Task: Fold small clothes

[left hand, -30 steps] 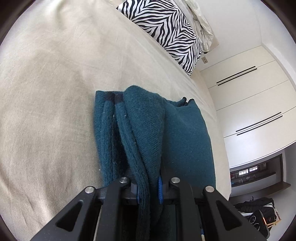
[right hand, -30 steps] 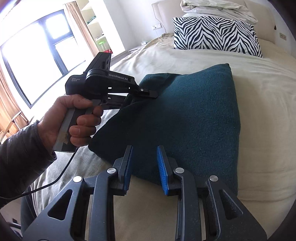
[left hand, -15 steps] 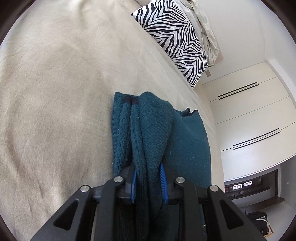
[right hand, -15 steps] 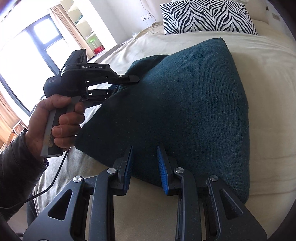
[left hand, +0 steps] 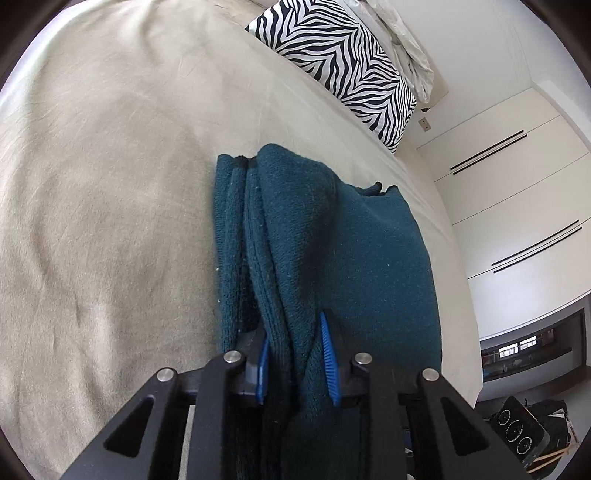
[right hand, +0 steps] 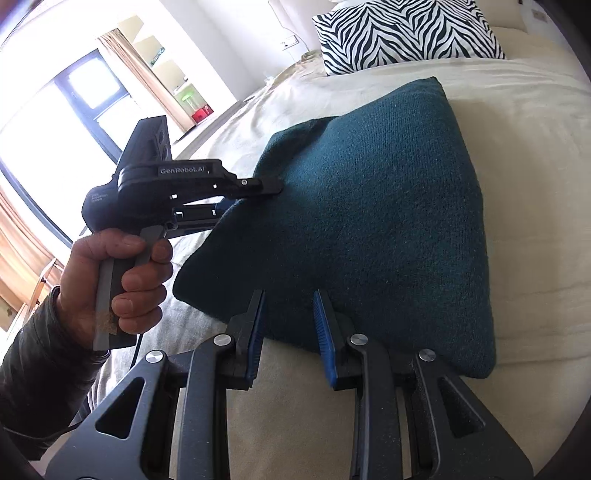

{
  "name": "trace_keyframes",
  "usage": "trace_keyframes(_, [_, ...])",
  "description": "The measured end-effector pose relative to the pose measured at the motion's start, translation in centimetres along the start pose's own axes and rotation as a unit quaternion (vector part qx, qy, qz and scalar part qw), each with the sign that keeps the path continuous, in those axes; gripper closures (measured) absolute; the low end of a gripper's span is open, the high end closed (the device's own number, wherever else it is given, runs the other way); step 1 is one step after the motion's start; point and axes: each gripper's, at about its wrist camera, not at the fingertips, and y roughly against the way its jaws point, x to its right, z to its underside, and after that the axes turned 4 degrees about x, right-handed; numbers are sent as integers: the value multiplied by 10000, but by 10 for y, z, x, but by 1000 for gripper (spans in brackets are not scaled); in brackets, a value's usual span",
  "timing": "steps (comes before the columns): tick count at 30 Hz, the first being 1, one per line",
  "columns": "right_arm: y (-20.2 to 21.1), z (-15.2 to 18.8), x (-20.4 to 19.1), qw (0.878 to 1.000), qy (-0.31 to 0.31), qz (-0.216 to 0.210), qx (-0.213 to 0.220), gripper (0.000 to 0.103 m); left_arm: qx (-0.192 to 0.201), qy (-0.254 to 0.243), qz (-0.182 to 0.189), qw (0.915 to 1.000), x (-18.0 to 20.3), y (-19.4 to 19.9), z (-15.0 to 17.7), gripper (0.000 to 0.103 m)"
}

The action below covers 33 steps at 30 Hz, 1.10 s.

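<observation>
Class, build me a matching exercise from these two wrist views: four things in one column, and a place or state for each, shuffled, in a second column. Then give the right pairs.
Things
1. teal knit garment
2. zebra pillow
3. left tool
4. right tool

Places or states
A. at the head of the bed
B. folded, lying on the bed cover
C. fingers apart at the garment's near edge
D. a thick fold of fabric between its fingers

Pairs: 1-B, 2-A, 3-D, 4-C

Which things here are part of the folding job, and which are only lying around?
Part of the job: teal knitted garment; left gripper; right gripper; bed.
Only lying around: zebra pillow; crumpled white bedding; black bag.
</observation>
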Motion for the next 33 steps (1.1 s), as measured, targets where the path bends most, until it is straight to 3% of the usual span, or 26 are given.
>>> trace_keyframes(4, [17, -3, 13, 9995, -177, 10, 252, 78, 489, -89, -436, 9978, 5, 32, 0, 67])
trace_keyframes(6, [19, -2, 21, 9991, -317, -14, 286, 78, 724, -388, -424, 9957, 17, 46, 4, 63])
trace_keyframes(8, [19, -1, 27, 9985, -467, -45, 286, 78, 488, -628, -184, 9967, 27, 42, 8, 64])
trace_keyframes(10, [18, 2, 31, 9979, -592, -42, 273, 78, 262, -682, -173, 9972, 29, 31, 10, 69])
trace_keyframes(14, [20, 8, 30, 9980, -577, -73, 235, 78, 109, -326, -38, 9994, 14, 19, 10, 71])
trace_keyframes(22, [16, 11, 33, 9977, -643, -85, 184, 78, -154, -351, 64, 9992, 13, 8, 14, 73])
trace_keyframes(24, [16, 11, 31, 9978, -625, -87, 189, 78, -181, -276, -3, 9995, 10, 2, 13, 87])
trace_keyframes(33, [20, 10, 32, 9979, -609, -65, 200, 78, 77, -406, -17, 9991, 11, 31, 17, 91])
